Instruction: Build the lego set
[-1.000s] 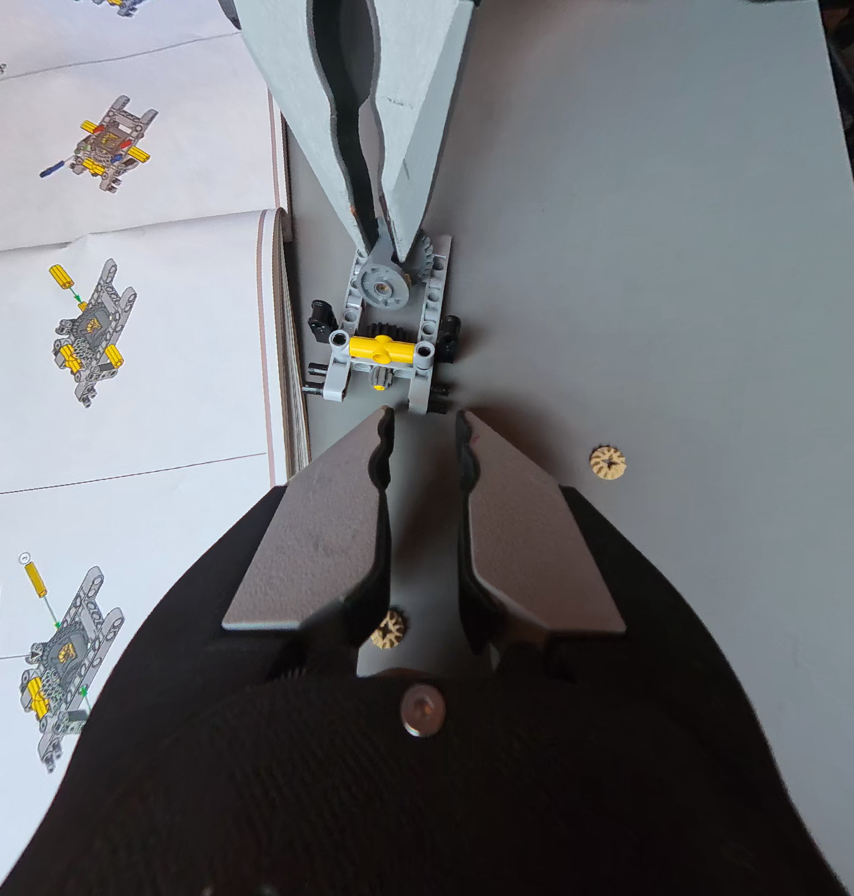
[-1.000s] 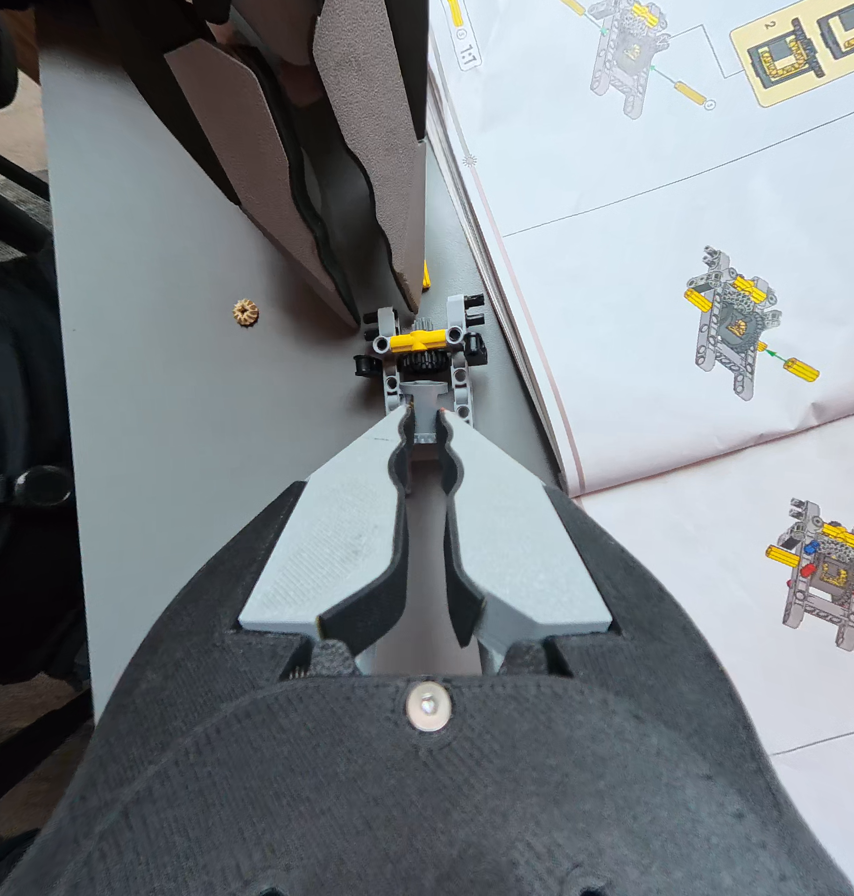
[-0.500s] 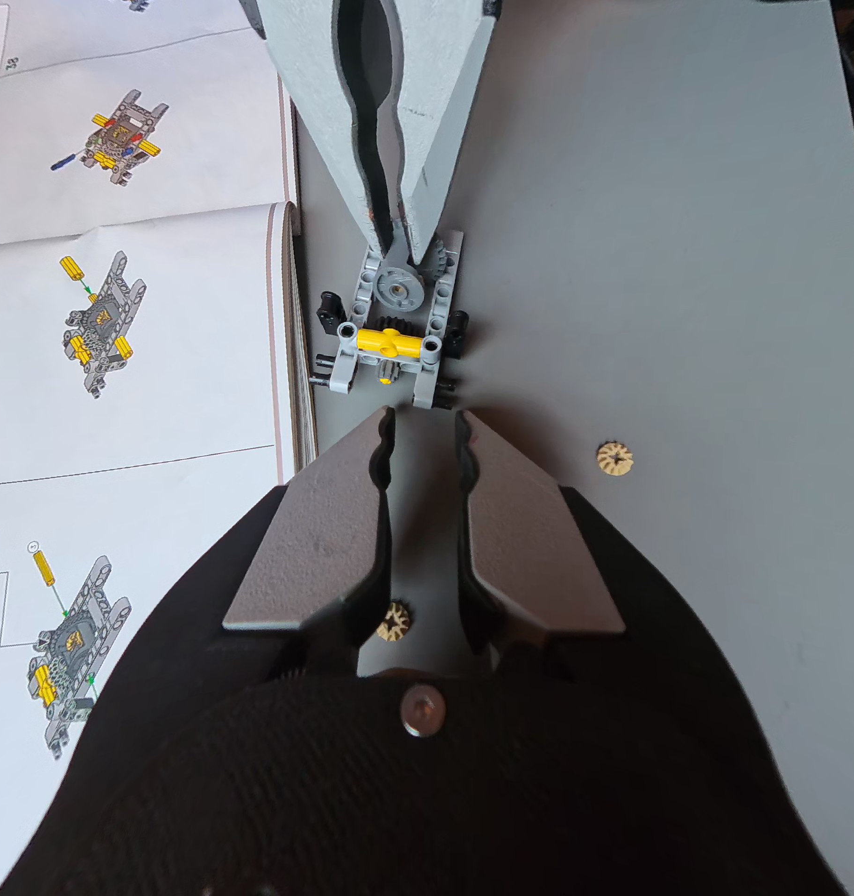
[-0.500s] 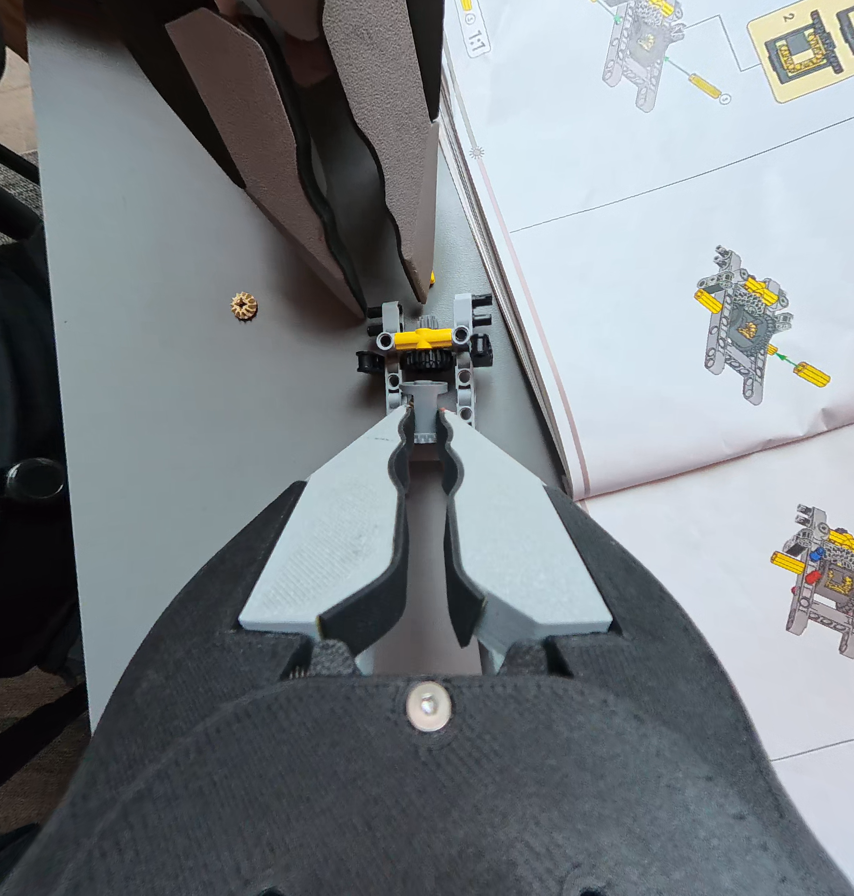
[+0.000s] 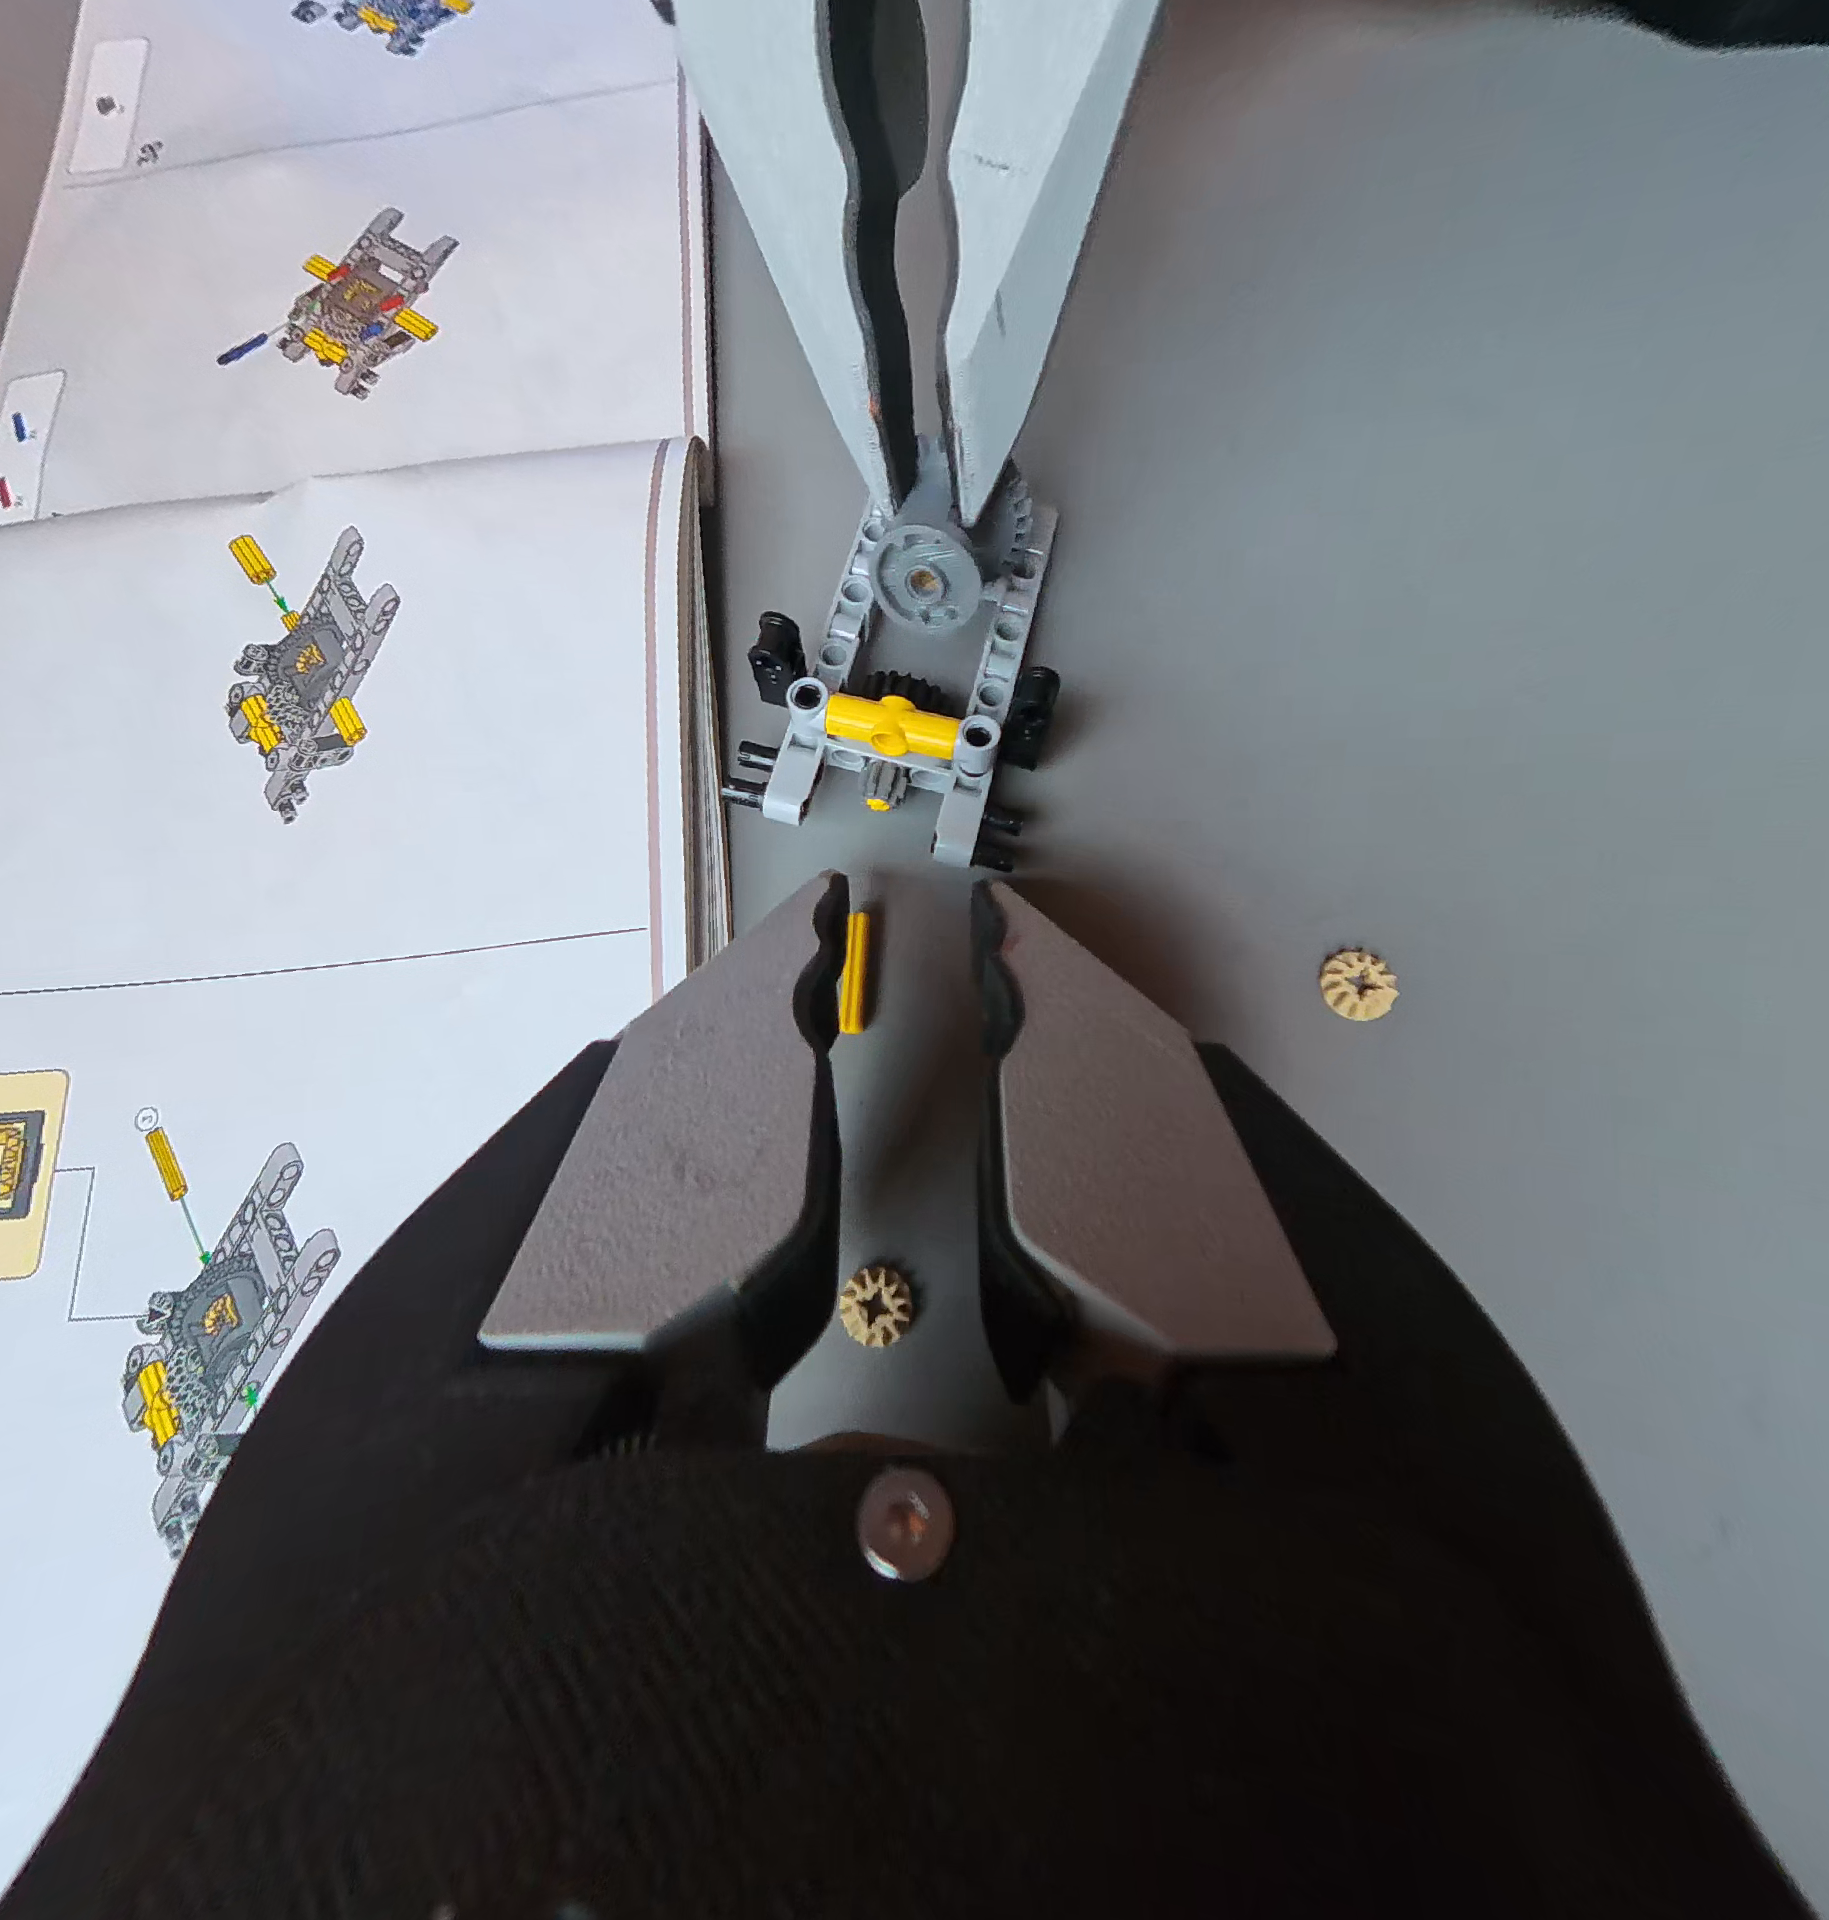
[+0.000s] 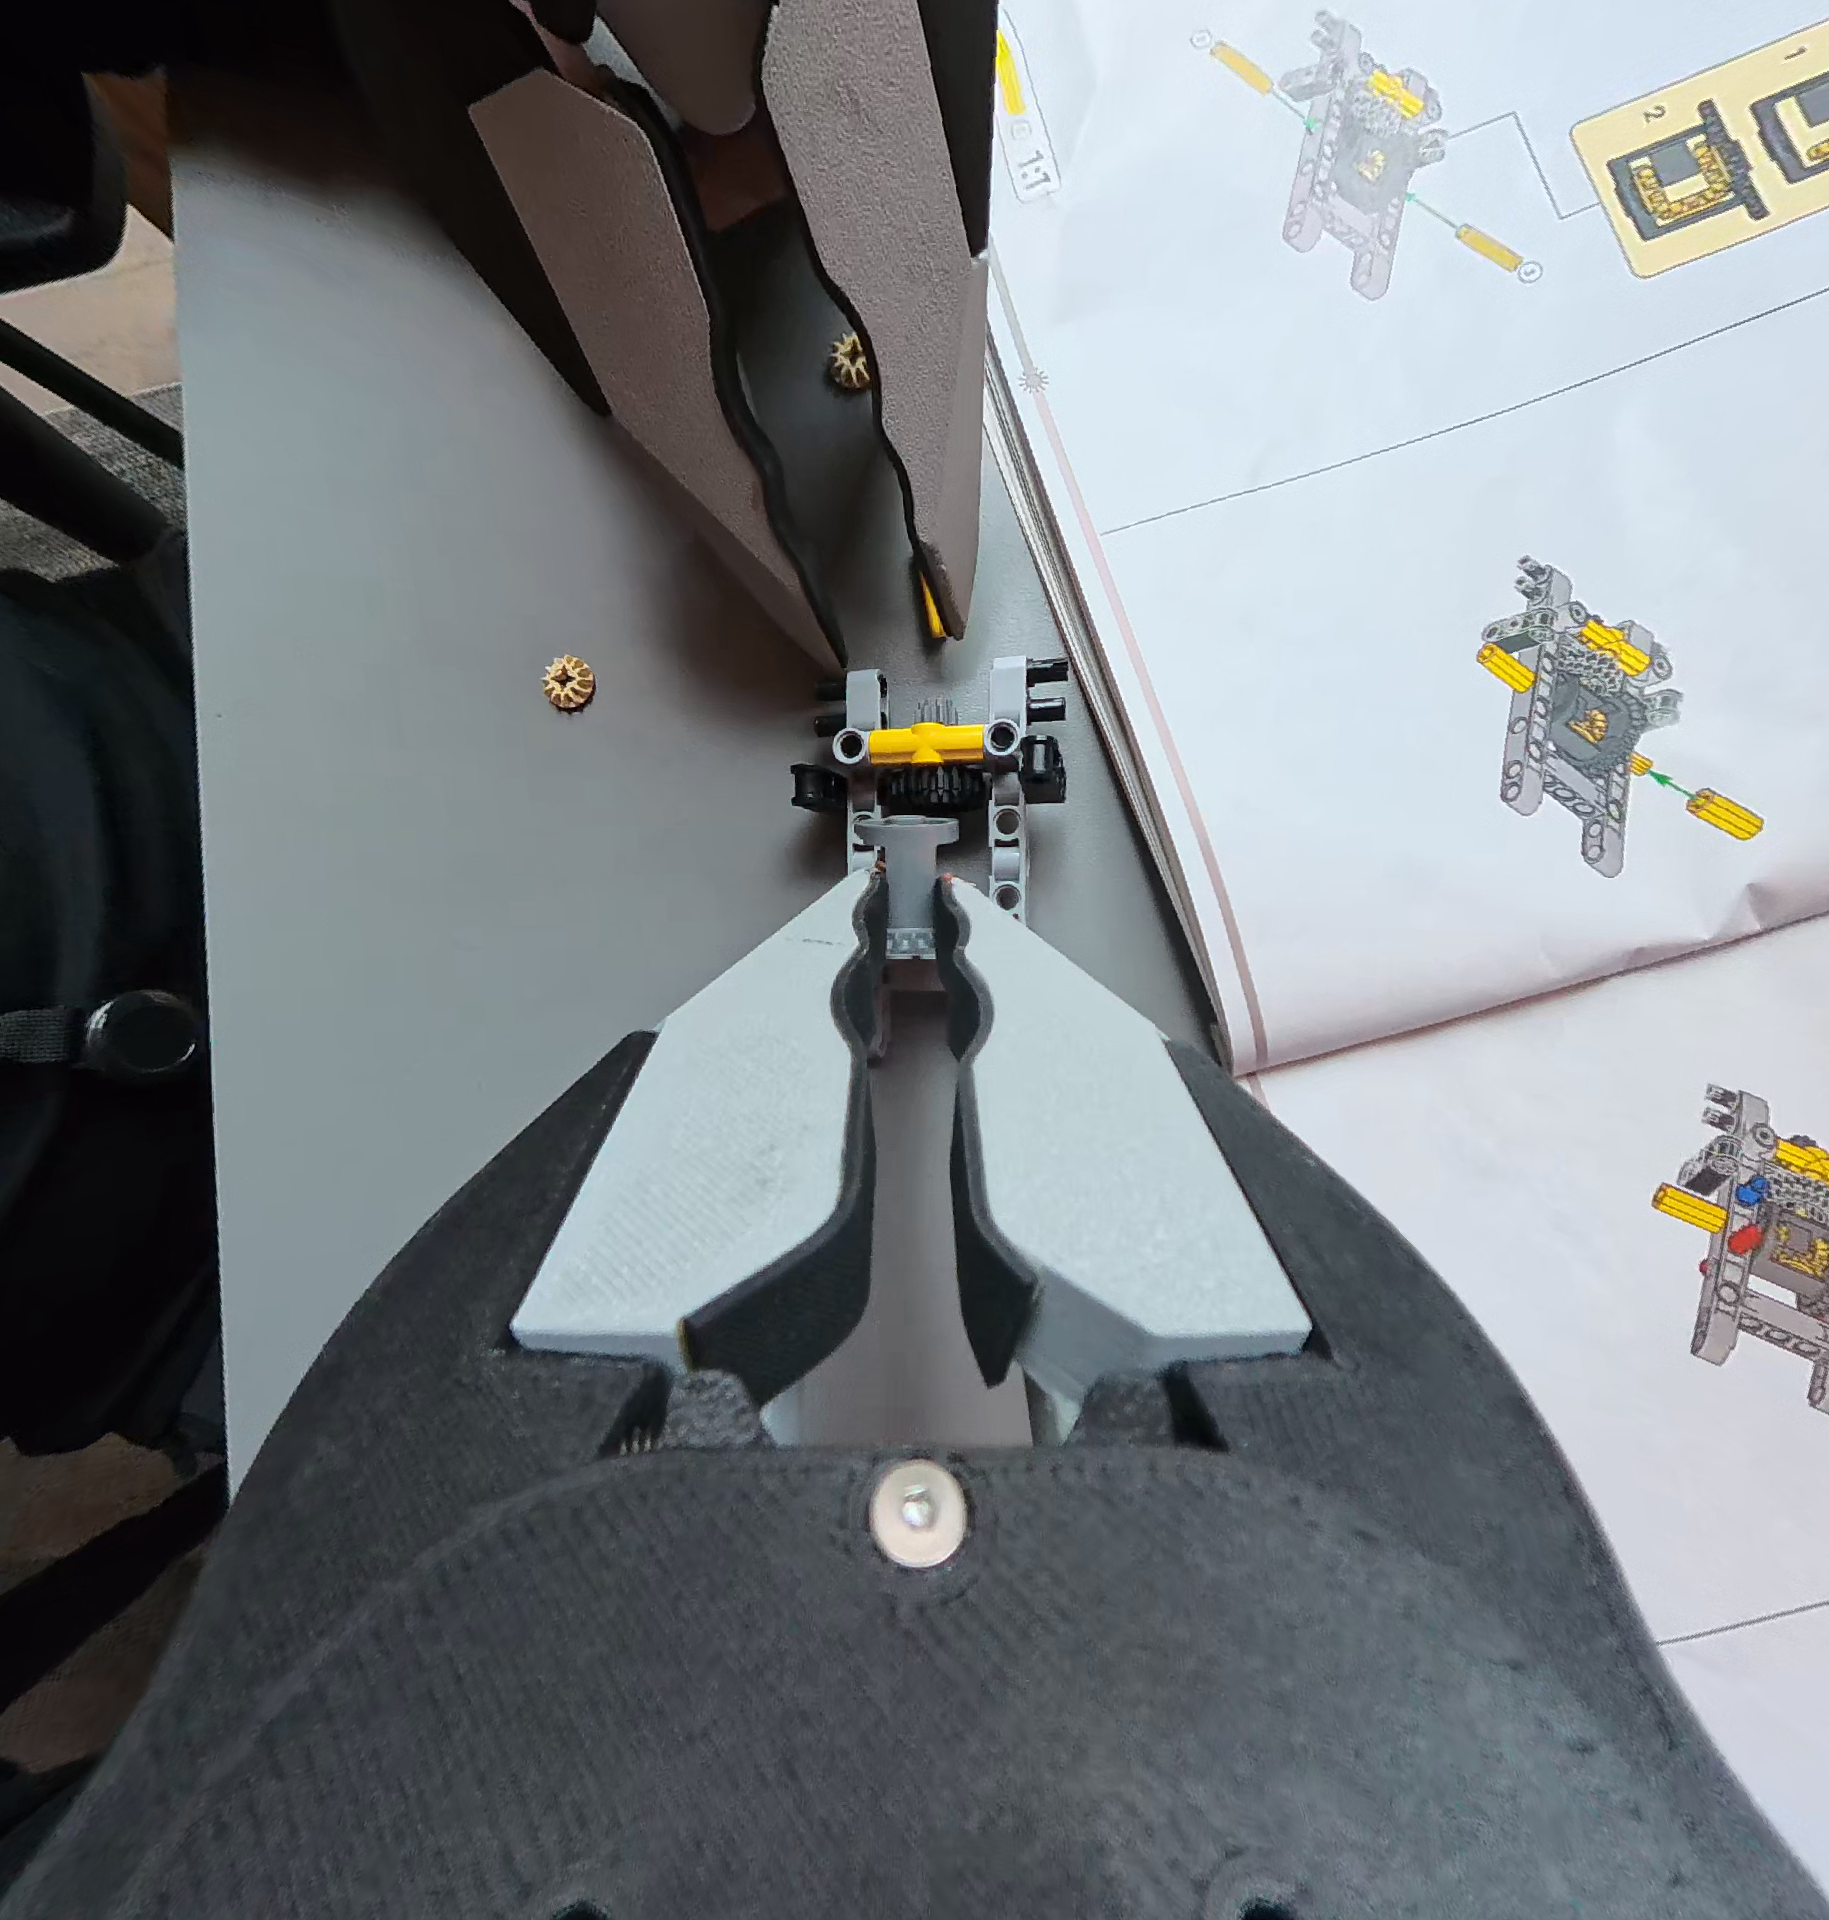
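The manual [image 5: 318, 675] lies open on the left of my left wrist view, its pages showing build-step drawings; the print on them is too small for me to make out. Just beside its edge sits the frame [image 5: 905, 696] on the grey table [image 5: 1461, 520], a yellow connector [image 5: 889, 724] across it and a black gear behind that. My left gripper [image 5: 905, 914] hovers just short of the frame with its fingers spread and nothing between them. A yellow axle [image 5: 854, 971] lies on the table by its left fingertip. One tan gear [image 5: 877, 1305] lies between the fingers near their base, another [image 5: 1358, 984] off to the right.

My right wrist view shows what the left one hides: my right gripper [image 6: 912, 883] is clamped on the stem of a grey hub [image 6: 908, 862] at the frame [image 6: 931, 769]. Here the axle [image 6: 931, 608] is mostly covered by the left finger. This view also takes in a black chair beyond the table's far edge.
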Demonstrator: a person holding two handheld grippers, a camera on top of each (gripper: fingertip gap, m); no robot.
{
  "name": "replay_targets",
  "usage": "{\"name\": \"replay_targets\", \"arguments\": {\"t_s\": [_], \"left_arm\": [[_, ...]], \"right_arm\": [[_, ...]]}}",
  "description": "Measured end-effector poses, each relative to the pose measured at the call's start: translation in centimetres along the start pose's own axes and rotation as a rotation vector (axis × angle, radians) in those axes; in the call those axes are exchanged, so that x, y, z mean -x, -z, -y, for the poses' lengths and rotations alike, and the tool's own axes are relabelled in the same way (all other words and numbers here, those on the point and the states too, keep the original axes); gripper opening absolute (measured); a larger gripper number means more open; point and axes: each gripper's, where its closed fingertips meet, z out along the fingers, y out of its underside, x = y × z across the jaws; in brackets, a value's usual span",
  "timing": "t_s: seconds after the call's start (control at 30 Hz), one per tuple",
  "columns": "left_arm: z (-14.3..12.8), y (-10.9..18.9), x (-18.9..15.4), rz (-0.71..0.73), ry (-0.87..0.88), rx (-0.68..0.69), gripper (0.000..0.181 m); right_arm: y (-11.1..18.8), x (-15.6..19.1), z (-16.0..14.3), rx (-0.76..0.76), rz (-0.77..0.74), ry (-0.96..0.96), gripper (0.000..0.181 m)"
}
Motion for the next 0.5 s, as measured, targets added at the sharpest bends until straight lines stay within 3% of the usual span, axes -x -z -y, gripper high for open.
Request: {"name": "replay_targets", "arguments": {"t_s": [0.5], "left_arm": [[-0.03,0.05,0.04,0.007,-0.006,0.001,0.019]], "right_arm": [[-0.27,-0.06,-0.20,0.013,-0.004,0.003,0.006]]}}
